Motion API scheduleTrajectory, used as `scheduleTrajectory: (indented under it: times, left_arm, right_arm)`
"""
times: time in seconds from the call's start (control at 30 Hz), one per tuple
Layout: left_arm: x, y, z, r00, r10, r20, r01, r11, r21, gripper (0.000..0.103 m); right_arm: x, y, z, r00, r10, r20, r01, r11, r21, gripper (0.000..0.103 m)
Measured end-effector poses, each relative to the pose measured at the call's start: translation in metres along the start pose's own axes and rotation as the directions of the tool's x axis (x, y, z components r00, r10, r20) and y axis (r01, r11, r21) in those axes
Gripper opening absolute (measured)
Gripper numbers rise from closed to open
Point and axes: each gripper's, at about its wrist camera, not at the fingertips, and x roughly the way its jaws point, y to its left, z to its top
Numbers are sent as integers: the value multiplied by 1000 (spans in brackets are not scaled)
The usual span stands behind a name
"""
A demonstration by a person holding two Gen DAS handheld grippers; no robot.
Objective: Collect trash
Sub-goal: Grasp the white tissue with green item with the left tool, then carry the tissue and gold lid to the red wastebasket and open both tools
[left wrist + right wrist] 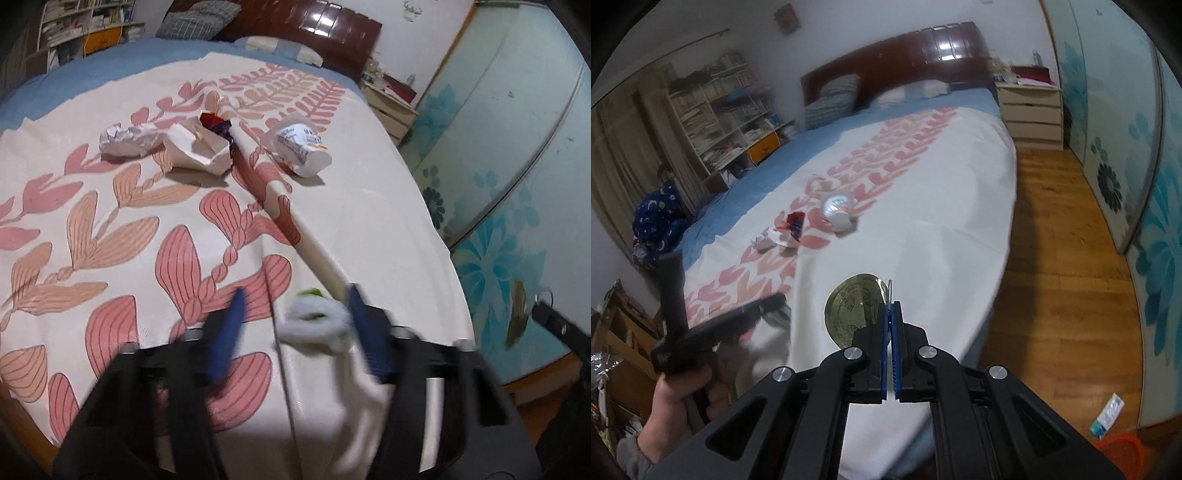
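Left gripper [295, 299] fingers spread apart, right gripper [890, 306] fingers pressed together

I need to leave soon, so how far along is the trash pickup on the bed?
Nothing looks binned yet. In hand: the right gripper pinches a gold lid; the left gripper is open around a blurred white bag. Left: crumpled paper, folded carton, red wrapper, yogurt cup.
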Motion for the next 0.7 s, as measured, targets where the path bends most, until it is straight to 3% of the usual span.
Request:
scheduleTrajectory:
  times: [0.3,0.37,0.63,0.67,0.7]
  left_arm:
    - [-26,-5,-14,1000,-7,21,6,999,36,47]
    - [-25,-3,-14,1000,-19,16,19,999,30,40]
    - [-10,-9,-7,998,-54,23,54,998,20,40]
    - [-8,-11,-7,999,-44,17,44,999,23,39]
    - [-6,-11,-6,999,-31,13,31,999,20,30]
  right_arm:
    - [-19,-24,-20,999,-9,-31,10,1000,26,4]
    - [-19,-27,-22,999,-9,-36,10,999,34,4]
    - [-29,-23,-18,1000,-9,-26,9,1000,24,4]
    - [-30,-24,-19,1000,-9,-26,9,1000,24,4]
    - [-32,-25,-19,1000,-12,-24,12,1000,26,4]
